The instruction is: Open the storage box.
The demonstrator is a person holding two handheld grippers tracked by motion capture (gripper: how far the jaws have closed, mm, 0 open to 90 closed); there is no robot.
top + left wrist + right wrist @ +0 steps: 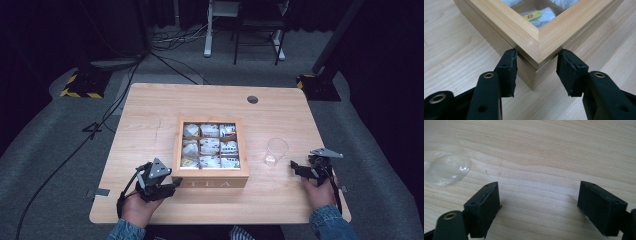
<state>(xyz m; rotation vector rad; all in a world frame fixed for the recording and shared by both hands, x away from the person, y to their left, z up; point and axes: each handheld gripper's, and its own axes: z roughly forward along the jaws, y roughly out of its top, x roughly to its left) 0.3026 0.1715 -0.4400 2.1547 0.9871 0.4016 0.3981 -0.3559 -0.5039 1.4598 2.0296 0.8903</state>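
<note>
- High view: I see a wooden tea box [210, 176] marked TEA near the middle of the table [150, 107], lid shut, 9 compartments of tea bags [210, 145] visible through the window in a 3 by 3 grid.
- High view: left gripper [173, 183] sits at the box's near-left corner, held by my left hand [137, 207]; its tips reach the corner.
- High view: clear plastic cup [275, 151] stands upright just right of the box, apart from it.
- High view: right gripper [295, 167] is right of the box, just beside the cup on its near-right side, not touching it; right hand [318, 192] holds it low over the table.
- Left gripper view: left gripper [537, 71] jaws are spread apart, 1 on each side of the box corner [537, 42]. The tips sit at the seam under the lid, very close to the wood; I cannot tell if they touch.
- Left gripper view: a yellow tag [532, 15] lies on a white tea bag inside the corner compartment.
- Right gripper view: right gripper [539, 197] jaws are wide apart with bare table between them.
- Right gripper view: cup base [446, 167] is up-left of the left-hand jaw, apart from it.
</note>
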